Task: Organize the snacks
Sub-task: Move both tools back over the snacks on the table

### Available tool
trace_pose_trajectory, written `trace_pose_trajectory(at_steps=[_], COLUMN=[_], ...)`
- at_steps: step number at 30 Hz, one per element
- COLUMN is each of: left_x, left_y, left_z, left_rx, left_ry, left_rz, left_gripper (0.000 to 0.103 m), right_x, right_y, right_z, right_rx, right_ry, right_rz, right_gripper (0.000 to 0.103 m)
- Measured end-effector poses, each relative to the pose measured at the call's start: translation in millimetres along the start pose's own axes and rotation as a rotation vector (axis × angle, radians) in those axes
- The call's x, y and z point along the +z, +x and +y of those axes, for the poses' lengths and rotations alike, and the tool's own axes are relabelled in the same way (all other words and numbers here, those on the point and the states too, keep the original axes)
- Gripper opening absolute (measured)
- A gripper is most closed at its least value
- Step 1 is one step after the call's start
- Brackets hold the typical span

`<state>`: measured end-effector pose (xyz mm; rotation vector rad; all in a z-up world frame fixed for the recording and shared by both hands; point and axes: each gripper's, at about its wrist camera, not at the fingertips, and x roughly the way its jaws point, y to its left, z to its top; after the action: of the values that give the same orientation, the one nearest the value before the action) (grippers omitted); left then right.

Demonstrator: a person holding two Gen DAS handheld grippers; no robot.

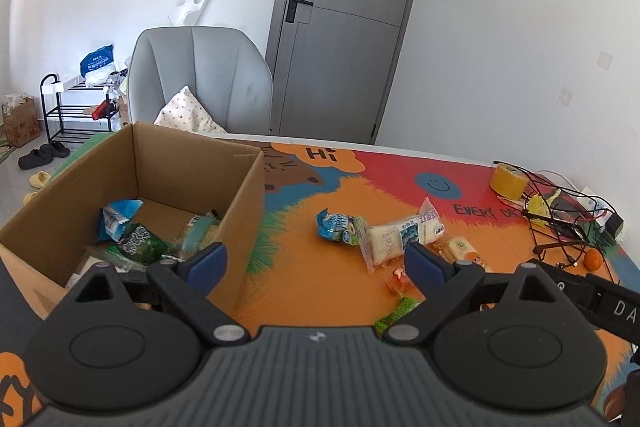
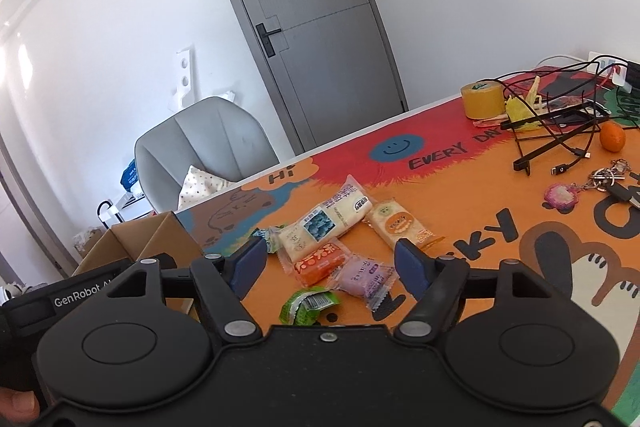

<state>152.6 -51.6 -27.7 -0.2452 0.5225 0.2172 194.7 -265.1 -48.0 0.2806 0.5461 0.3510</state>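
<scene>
The left gripper hung with its jaws wide apart and nothing between them, at the near right corner of the cardboard box, which already held several snack packets. The right gripper was also spread and empty, above a loose cluster of snacks on the colourful table mat: a long white packet, an orange one, a purple one and a green one.

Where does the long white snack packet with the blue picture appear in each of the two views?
Left wrist view: the long white snack packet lies right of centre on the table mat, right of the cardboard box.
Right wrist view: it lies near the centre, beyond the orange packet.
Shared landmark: the yellow tape roll.
</scene>
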Motion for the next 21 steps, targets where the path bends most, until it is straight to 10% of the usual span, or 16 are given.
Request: trace_pose_trajectory(at_steps=[21], left_x=[-35], left_y=[64], left_z=[-44], left_rx=[-0.043], left_ry=[0.081], left_rz=[0.115], left_gripper=[0.089], right_x=[-9], right_y=[37], right_z=[-42], right_rx=[0.005], right_ry=[0.063], right_rz=[0.069], right_gripper=[0.05])
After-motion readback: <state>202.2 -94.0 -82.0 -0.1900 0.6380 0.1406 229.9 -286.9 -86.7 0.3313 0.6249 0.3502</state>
